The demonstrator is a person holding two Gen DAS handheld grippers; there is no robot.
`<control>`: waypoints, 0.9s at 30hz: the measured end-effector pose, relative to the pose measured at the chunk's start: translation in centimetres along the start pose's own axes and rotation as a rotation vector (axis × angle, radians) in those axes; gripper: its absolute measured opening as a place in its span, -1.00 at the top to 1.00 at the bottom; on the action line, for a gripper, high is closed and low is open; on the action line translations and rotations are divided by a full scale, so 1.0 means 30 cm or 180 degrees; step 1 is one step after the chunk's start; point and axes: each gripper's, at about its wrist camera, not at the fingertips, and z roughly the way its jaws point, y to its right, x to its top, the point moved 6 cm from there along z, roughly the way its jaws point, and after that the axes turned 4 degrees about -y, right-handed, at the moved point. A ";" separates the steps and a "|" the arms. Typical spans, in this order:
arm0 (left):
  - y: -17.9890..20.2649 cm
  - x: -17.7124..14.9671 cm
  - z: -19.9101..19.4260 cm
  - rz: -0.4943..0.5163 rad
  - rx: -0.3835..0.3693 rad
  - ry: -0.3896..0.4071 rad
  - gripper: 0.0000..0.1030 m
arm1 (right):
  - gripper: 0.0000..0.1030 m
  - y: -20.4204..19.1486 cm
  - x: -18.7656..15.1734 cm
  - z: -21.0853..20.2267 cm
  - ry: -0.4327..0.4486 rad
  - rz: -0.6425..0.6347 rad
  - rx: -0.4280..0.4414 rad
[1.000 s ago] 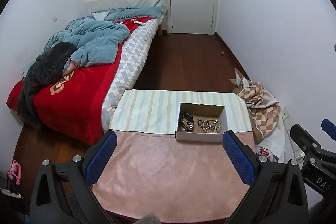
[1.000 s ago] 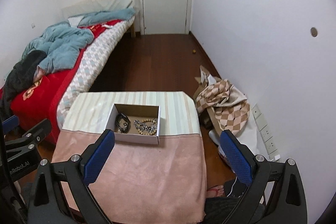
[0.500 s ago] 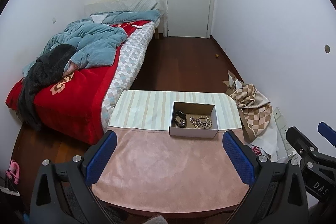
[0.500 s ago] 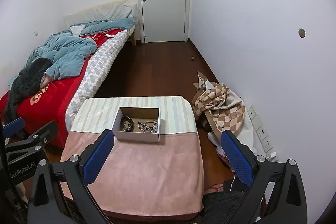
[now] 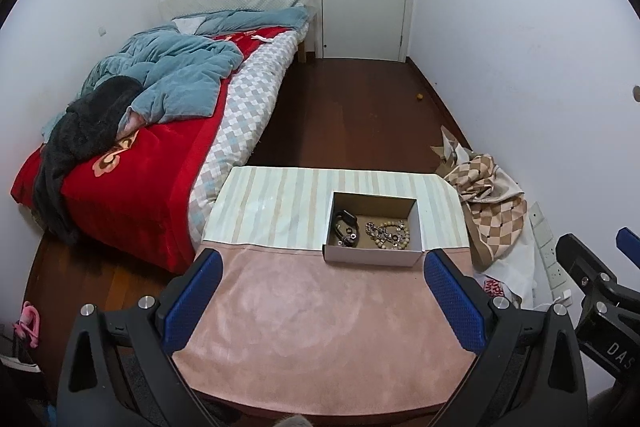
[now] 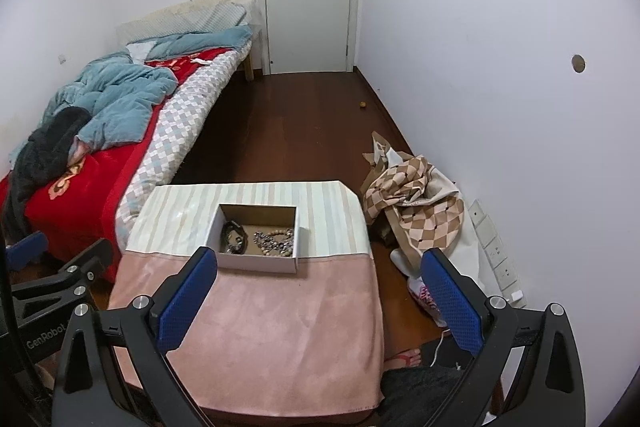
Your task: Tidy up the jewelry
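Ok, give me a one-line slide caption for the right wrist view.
Open right gripper above a pink-clothed table, facing a cardboard box holding a beaded bracelet and dark jewelry.

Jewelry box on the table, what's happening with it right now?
Nothing is being handled at this moment. The open cardboard box sits on the cloth-covered table, with a dark watch-like piece at its left and a tangle of beaded bracelets at its right. The left claw and right claw both hang open and empty above the near end of the table, short of the box.
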 end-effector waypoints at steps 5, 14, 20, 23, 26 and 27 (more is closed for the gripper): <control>0.012 0.025 0.077 0.0026 0.0025 -0.0124 -1.00 | -1.00 -0.004 0.035 0.083 -0.0063 -0.0010 -0.0082; 0.026 0.059 0.192 0.0075 0.0097 -0.0280 -1.00 | -1.00 -0.017 0.070 0.269 -0.0281 -0.0024 -0.0151; 0.024 0.068 0.244 0.0065 0.0111 -0.0365 -1.00 | -1.00 -0.038 0.068 0.357 -0.0431 -0.0071 -0.0121; 0.025 0.073 0.258 0.0060 0.0115 -0.0385 -1.00 | -1.00 -0.045 0.069 0.374 -0.0451 -0.0088 -0.0130; 0.021 0.076 0.264 0.0057 0.0109 -0.0394 -1.00 | -1.00 -0.049 0.067 0.386 -0.0478 -0.0094 -0.0129; 0.019 0.077 0.265 0.0058 0.0110 -0.0392 -1.00 | -1.00 -0.049 0.067 0.383 -0.0482 -0.0093 -0.0128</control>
